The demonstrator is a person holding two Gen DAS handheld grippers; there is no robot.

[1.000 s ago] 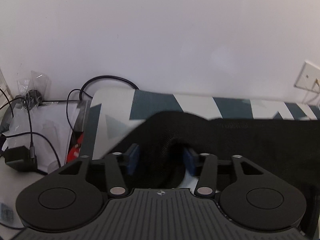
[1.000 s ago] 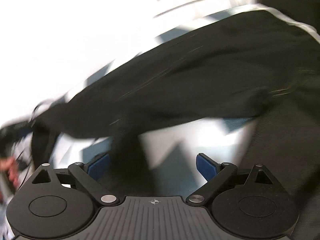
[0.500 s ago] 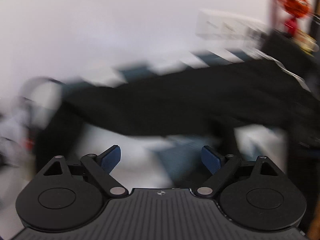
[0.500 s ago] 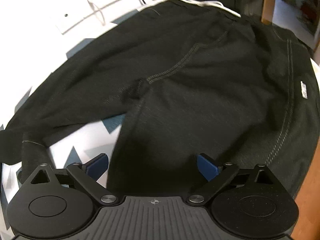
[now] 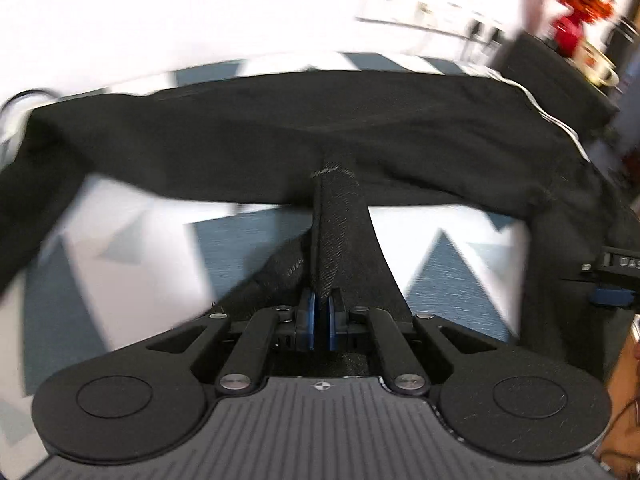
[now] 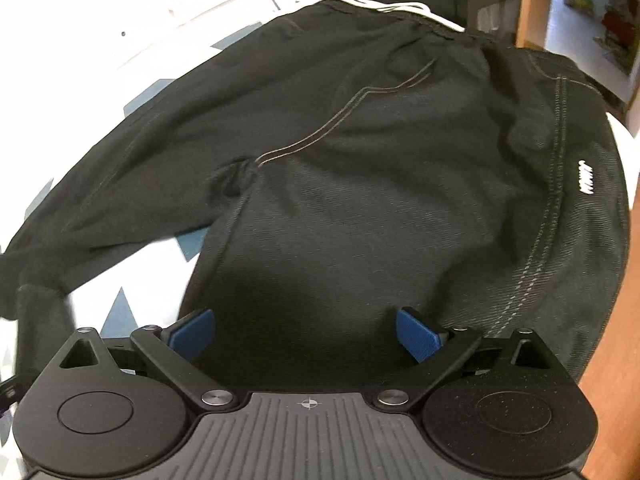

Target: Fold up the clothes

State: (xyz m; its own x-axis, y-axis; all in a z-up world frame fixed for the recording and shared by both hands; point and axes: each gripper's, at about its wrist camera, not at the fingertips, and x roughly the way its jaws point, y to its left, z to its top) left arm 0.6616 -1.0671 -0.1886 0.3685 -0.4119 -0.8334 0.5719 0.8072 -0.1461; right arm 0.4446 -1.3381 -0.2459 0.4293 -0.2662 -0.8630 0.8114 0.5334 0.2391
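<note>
Left wrist view: left gripper [image 5: 319, 322] has just been closing, and its blue fingers [image 5: 309, 320] now pinch a ribbed black cuff [image 5: 338, 224] that stands up between them. The cuff runs forward into the black trousers [image 5: 304, 128], which lie spread across the tabletop [image 5: 136, 248], covered in a blue-and-white zigzag cloth. Edges are motion-blurred. At the right margin a bit of the right gripper [image 5: 614, 280] shows, state unreadable from here. Far right background: something red and orange, too blurred to name.

Right wrist view: right gripper [image 6: 306, 330] has its blue fingers [image 6: 416, 338] spread wide with trouser fabric lying between them, pads not pressing on it. This view is sharper and shows what the left one does not: the trousers [image 6: 360, 168] seen from above with the crotch seam, double-stitched side seam, a small white logo [image 6: 585, 178] near the right edge, and the waistband with a white drawcord [image 6: 384, 5] at the far end. One leg stretches off left over the zigzag cloth. White wall [image 6: 168, 8] behind with plugs in sockets; wooden door frame [image 6: 534, 4] at right.
</note>
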